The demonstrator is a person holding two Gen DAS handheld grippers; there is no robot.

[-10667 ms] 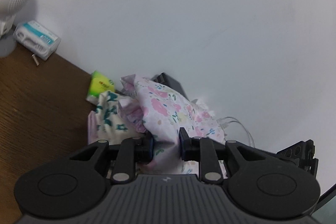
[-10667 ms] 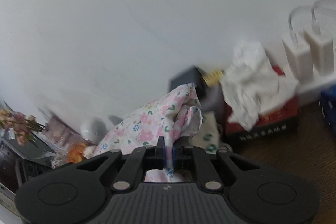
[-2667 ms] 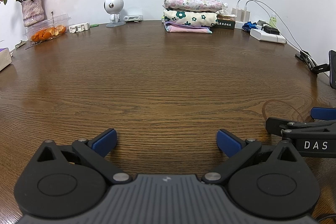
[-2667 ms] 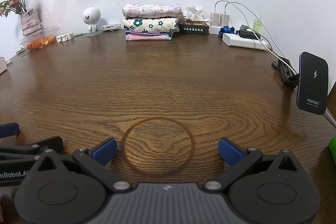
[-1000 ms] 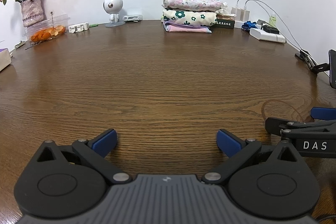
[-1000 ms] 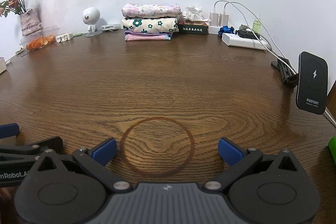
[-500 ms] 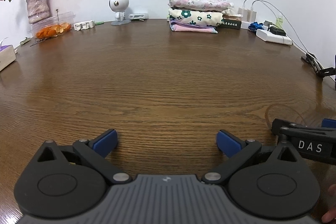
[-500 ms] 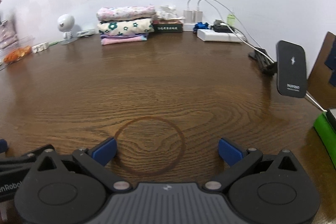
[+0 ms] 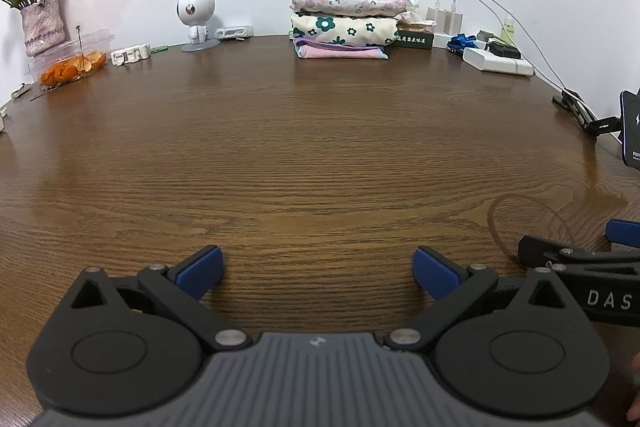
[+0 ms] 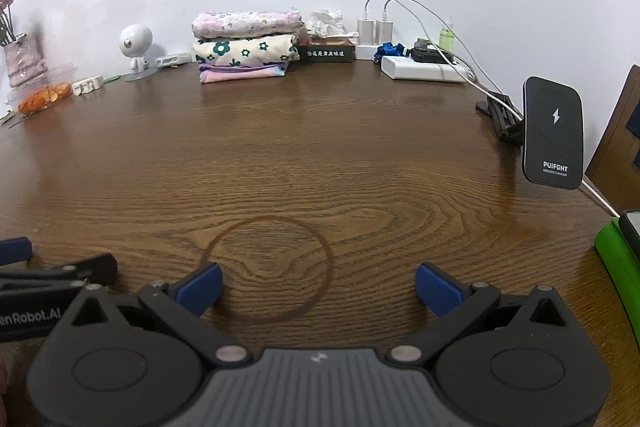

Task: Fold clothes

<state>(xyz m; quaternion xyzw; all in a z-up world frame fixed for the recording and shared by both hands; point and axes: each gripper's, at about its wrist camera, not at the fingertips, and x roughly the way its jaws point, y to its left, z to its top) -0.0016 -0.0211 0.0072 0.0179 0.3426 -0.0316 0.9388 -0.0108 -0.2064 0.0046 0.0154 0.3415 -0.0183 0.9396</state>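
Observation:
A stack of three folded clothes (image 9: 344, 25) (image 10: 245, 45) rests at the far edge of the brown wooden table (image 9: 312, 155) (image 10: 320, 155), against the white wall: a pink floral piece on top, a cream one with green flowers in the middle, a pink and lilac one at the bottom. My left gripper (image 9: 318, 269) stands open near the front edge, nothing between its blue pads. My right gripper (image 10: 319, 283) is likewise open and empty, low over a dark ring stain (image 10: 267, 267). Each gripper shows at the side of the other's view.
At the back left stand a vase of flowers (image 9: 40, 23), a clear box of orange peel (image 9: 70, 63) and a small white robot figure (image 9: 196, 17). A dark tissue box (image 10: 326, 49), chargers, cables and a white power strip (image 10: 424, 69) sit back right. A black wireless charger (image 10: 554, 133) stands at right.
Both wrist views swung a little sideways half a second ago and have swung back. Both grippers stay open and low over the table; the clothes stack has not moved.

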